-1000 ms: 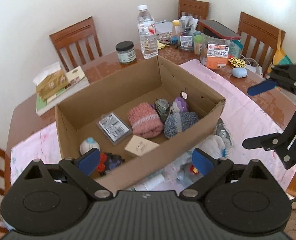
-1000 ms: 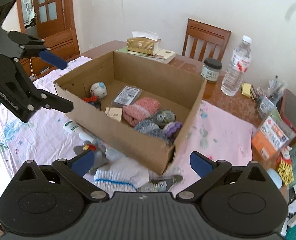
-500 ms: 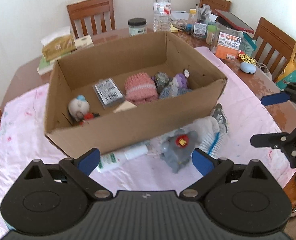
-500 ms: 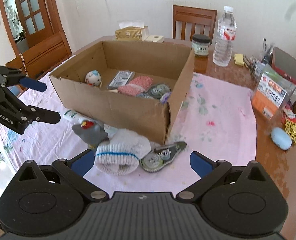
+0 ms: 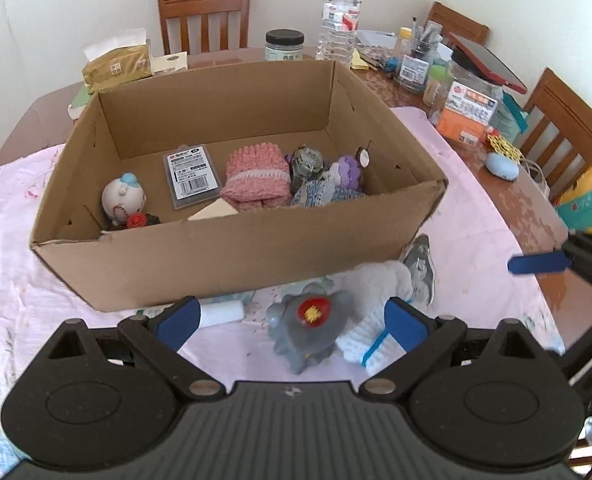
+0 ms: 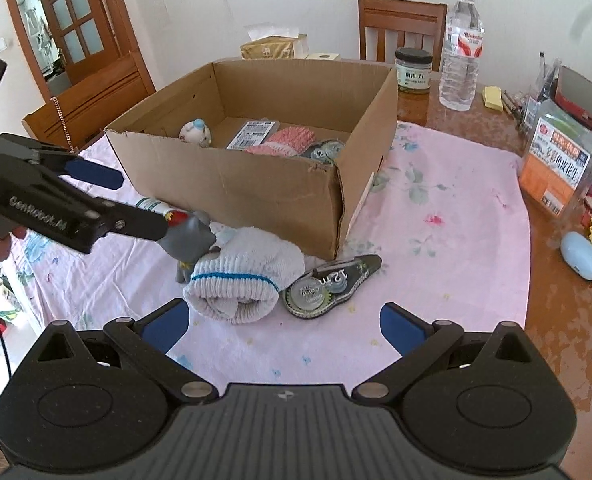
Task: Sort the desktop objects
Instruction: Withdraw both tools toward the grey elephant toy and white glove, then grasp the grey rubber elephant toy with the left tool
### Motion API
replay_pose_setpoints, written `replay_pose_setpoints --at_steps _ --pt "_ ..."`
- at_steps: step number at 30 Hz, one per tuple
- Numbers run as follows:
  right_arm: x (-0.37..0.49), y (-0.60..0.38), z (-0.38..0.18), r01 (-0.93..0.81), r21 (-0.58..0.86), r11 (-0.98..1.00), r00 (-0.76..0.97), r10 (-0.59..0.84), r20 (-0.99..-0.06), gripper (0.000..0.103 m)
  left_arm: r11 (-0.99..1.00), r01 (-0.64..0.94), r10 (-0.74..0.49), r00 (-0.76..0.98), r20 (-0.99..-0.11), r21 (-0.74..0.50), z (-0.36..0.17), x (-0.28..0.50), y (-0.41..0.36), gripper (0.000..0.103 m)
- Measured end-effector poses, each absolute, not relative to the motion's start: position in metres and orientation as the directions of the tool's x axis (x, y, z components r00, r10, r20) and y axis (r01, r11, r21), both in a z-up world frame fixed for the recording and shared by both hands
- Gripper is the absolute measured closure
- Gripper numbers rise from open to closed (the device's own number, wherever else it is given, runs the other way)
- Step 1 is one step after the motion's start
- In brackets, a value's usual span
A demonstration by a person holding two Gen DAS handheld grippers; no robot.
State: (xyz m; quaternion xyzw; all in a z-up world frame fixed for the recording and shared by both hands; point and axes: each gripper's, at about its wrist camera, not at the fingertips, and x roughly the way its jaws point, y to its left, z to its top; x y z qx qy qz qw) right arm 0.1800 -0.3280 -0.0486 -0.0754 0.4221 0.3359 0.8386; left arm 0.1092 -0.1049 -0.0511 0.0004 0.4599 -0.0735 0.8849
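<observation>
Nearest, the left gripper (image 5: 291,316) is held with its blue-padded fingers spread wide and empty above a grey rubber toy with a red and yellow badge (image 5: 310,328). The right gripper (image 6: 281,320) is likewise spread wide and empty, low over the near edge of the pink floral cloth (image 6: 436,240) that covers the wooden table (image 6: 556,312).

Just beyond the right gripper, a rolled white knitted sock with a blue stripe (image 6: 243,280) is seen lying on the cloth, touching the grey toy on its left. A dark oval correction-tape dispenser (image 6: 328,286) lies just beside the sock on its right. A white tube with a green label (image 6: 151,206) lies on the cloth beside the near wall of the box, partly hidden.

Behind these stands an open brown cardboard box (image 5: 223,256). Inside it are seen a white round-headed figurine (image 5: 121,200), a clear flat packet with a barcode (image 5: 191,176), a pink knitted piece (image 5: 255,178), a blue-grey knitted piece (image 5: 324,194) and a purple woolly item (image 5: 348,170).

Along the far edge of the table are a dark-lidded jar (image 5: 284,45), a clear plastic water bottle (image 5: 339,16) and a gold tissue box (image 5: 117,66).
</observation>
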Motion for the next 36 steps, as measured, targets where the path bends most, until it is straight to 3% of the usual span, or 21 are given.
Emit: replay_pose_setpoints --at_steps 27,36 --pt "0.19 -0.329 -0.065 -0.641 0.218 0.736 0.362 0.541 -0.759 0.0 0.996 -0.009 -0.069 0.542 -0.837 -0.087 -0.078 0.113 -0.087 0.004" --pt "0.187 -0.327 -0.063 -0.646 0.214 0.733 0.362 0.541 -0.759 0.0 0.998 -0.049 0.0 0.498 -0.867 -0.028 -0.086 0.097 -0.069 0.004"
